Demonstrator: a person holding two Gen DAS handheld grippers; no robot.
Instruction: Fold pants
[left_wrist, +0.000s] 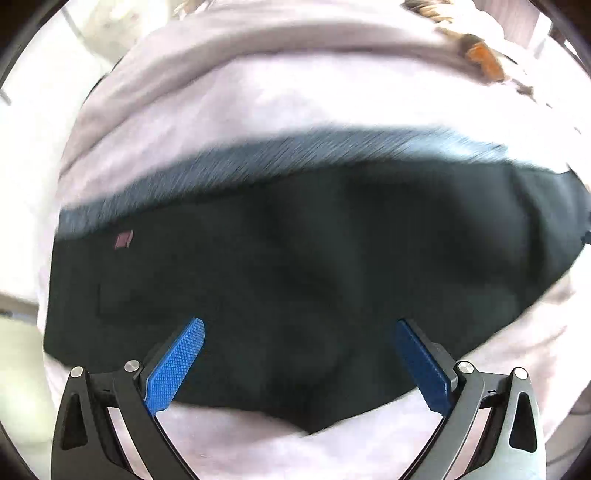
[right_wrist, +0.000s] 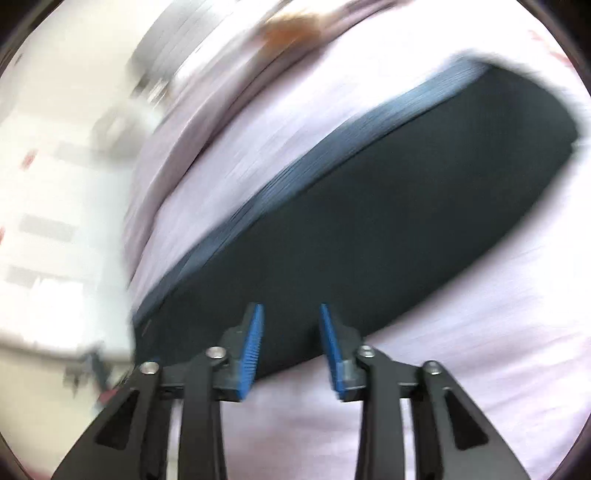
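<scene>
The dark pants (left_wrist: 295, 251) lie flat on a pale pink sheet (left_wrist: 258, 103), with a blue-grey ribbed band (left_wrist: 258, 155) along their far edge and a small pink tag (left_wrist: 123, 239) at the left. My left gripper (left_wrist: 300, 326) is wide open and empty above the pants' near part. In the right wrist view the pants (right_wrist: 388, 206) stretch diagonally. My right gripper (right_wrist: 291, 314) is partly open and empty over their near edge. Both views are motion-blurred.
The pink sheet (right_wrist: 461, 350) covers a bed-like surface that extends around the pants. An orange and brown object (left_wrist: 484, 59) lies at the far right. A pale floor and furniture (right_wrist: 55, 221) show past the bed's left edge.
</scene>
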